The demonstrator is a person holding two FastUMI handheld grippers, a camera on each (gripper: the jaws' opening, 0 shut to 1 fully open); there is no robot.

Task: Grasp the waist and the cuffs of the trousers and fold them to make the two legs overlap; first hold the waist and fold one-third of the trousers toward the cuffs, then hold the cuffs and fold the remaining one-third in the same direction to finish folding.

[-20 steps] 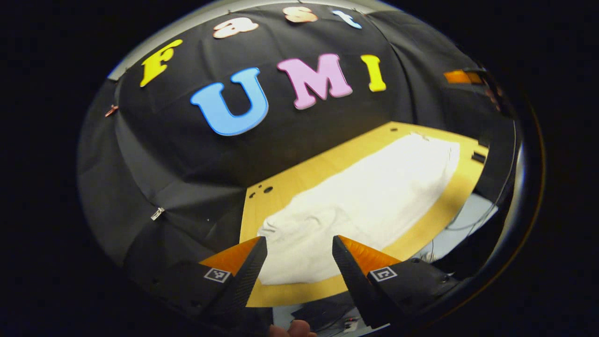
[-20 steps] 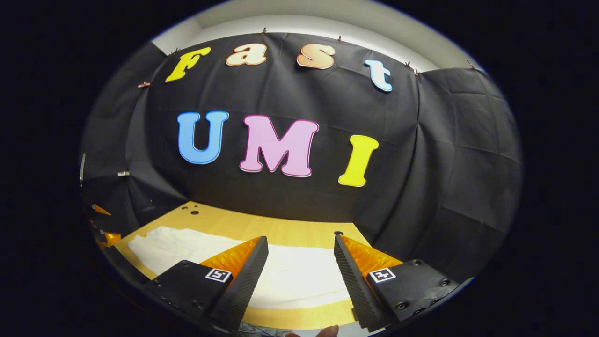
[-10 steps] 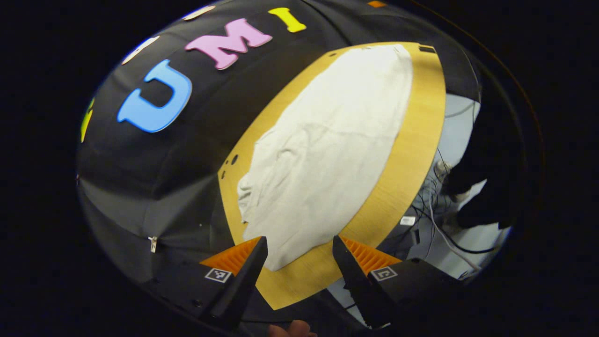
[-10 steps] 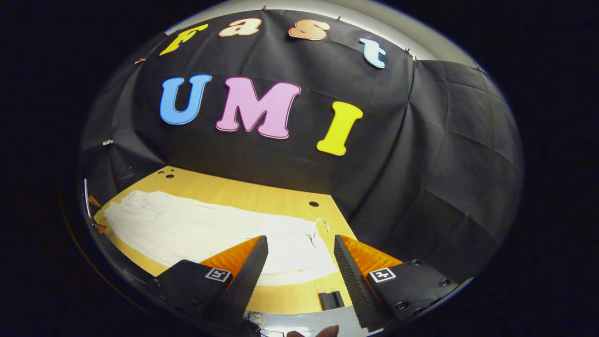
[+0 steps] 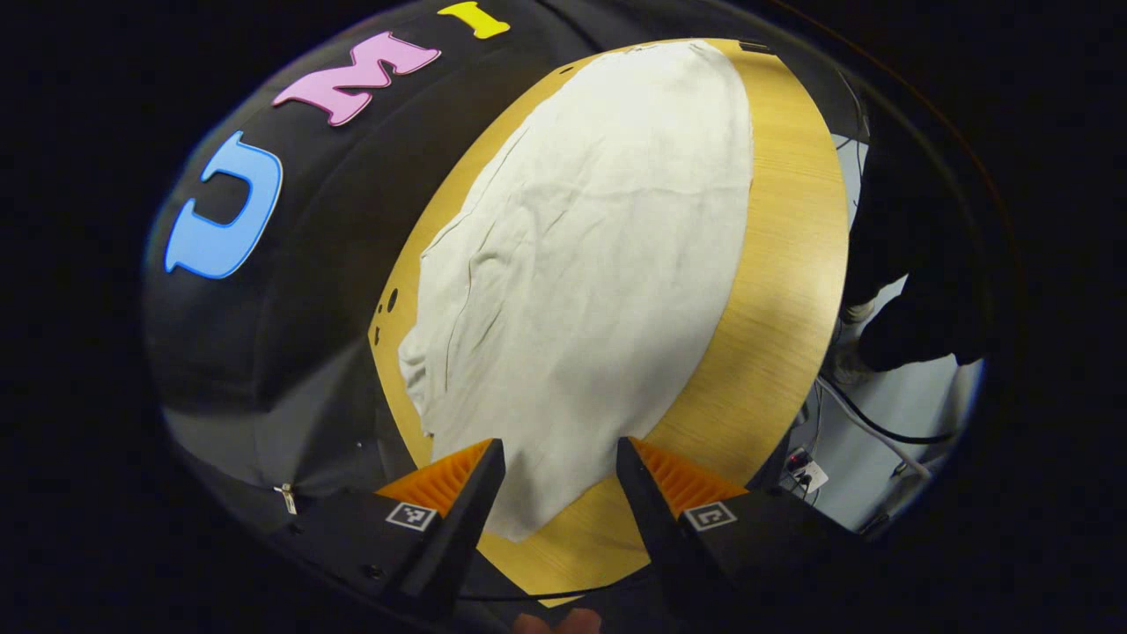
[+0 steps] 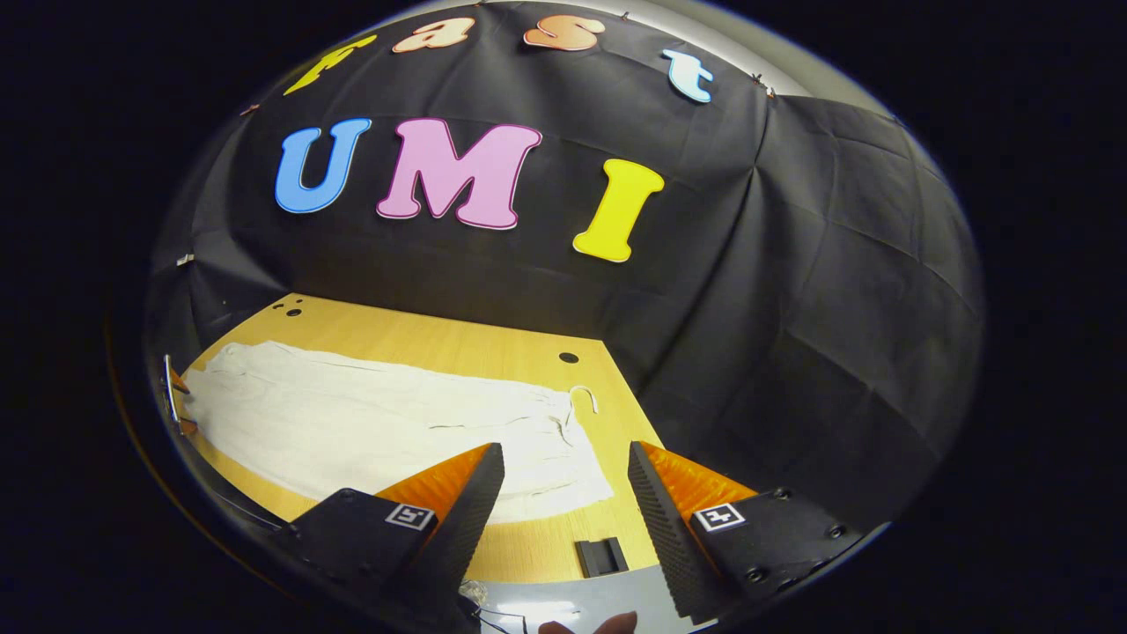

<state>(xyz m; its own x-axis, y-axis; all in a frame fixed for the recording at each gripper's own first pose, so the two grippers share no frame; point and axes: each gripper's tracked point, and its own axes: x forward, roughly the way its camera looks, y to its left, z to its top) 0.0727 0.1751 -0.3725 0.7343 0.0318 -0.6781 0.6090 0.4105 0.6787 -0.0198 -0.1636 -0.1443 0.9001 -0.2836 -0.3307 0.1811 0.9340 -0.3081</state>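
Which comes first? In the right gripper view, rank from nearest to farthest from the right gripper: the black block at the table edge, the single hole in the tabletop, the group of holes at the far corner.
1. Black block, at the table's near edge, just ahead of the right gripper.
2. Single hole, farther in, past the trousers.
3. Group of holes, at the far left corner.

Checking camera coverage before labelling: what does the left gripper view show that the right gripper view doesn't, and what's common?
Left gripper view: cables on the floor beside the table, and the trousers along their full length.
Right gripper view: a loose cord by the trousers' end, and a small black block at the table's near edge.
Both: white trousers lying flat on the wooden table, each view's own gripper open above them.
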